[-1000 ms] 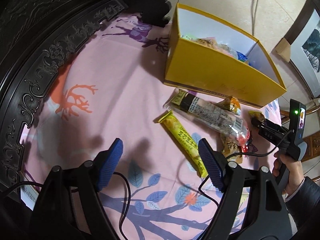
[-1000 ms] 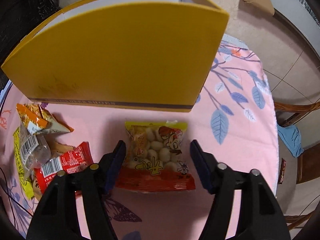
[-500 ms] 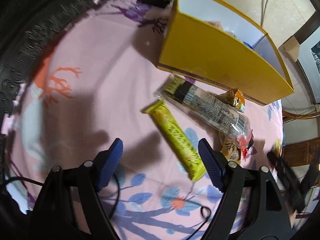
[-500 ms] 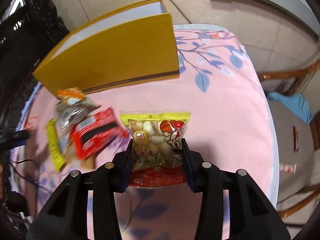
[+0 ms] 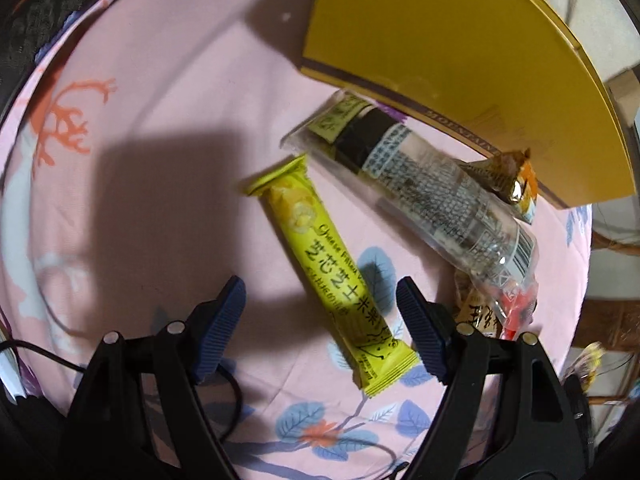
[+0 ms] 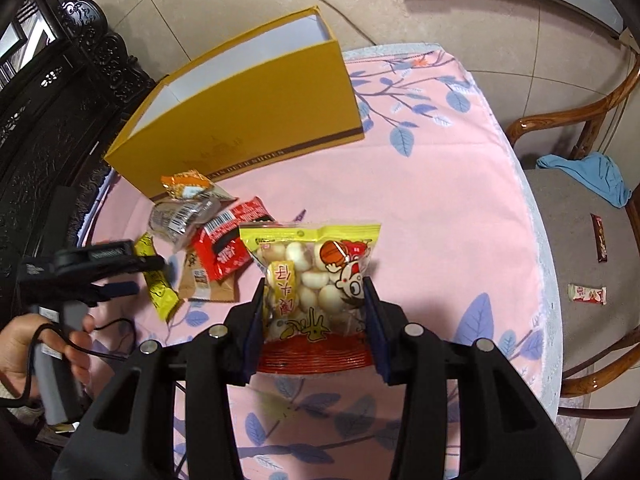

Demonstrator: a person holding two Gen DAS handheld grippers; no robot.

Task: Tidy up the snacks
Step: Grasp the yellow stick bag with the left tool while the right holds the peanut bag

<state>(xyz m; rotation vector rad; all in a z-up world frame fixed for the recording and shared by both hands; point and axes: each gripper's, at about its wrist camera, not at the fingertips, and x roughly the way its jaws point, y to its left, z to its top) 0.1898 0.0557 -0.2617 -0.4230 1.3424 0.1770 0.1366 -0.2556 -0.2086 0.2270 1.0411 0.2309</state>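
Note:
My right gripper (image 6: 314, 296) is shut on a yellow and red bag of round snacks (image 6: 314, 276) and holds it above the pink tablecloth. My left gripper (image 5: 320, 306) is open, its fingers on either side of a long yellow snack bar (image 5: 332, 276) lying on the cloth. The left gripper also shows in the right wrist view (image 6: 132, 276). A yellow box (image 6: 248, 120) stands open at the far side; it also shows in the left wrist view (image 5: 460, 56). Its contents are hidden.
A clear long packet (image 5: 420, 192), an orange packet (image 6: 186, 186), a red packet (image 6: 228, 244) and a brown packet (image 6: 204, 284) lie near the box. A wooden chair (image 6: 580, 216) at right holds a blue cloth and two small packets. Dark carved furniture (image 6: 52, 80) stands at left.
My right gripper closed on the snack bag and lifted it up and back from the box. My left gripper moved forward and down over the yellow bar.

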